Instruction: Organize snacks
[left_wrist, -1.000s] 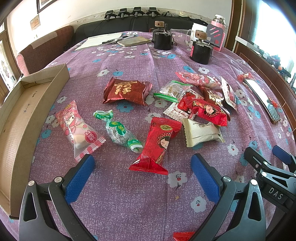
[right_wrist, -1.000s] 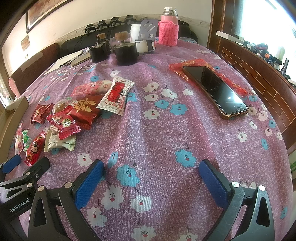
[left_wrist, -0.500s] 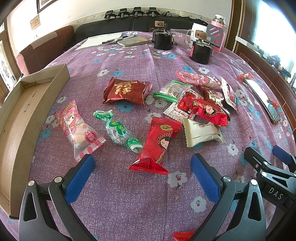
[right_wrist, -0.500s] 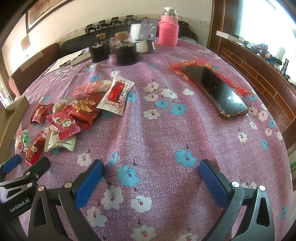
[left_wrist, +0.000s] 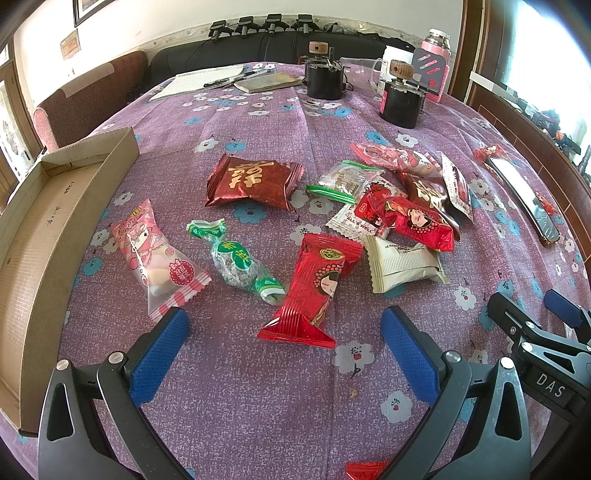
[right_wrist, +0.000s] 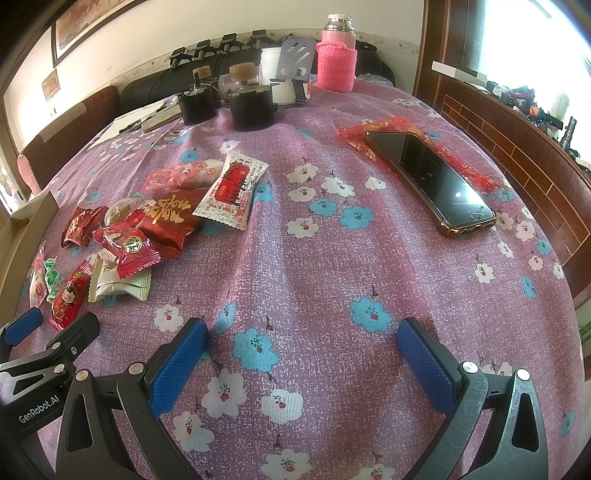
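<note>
Nothing moved; left claw (left_wrist: 282, 341) and right claw (right_wrist: 301, 341) gape empty; white packet (right_wrist: 232, 189) reads "ALL'S WELL".

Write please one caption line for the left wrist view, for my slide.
Open left gripper hovers over a red snack packet among scattered snacks on a purple floral tablecloth, cardboard tray at left.

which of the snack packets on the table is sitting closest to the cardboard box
The pink strawberry-print packet lies nearest the cardboard box, farthest left of all the snacks; the green twist-wrapped candy comes next.
</note>
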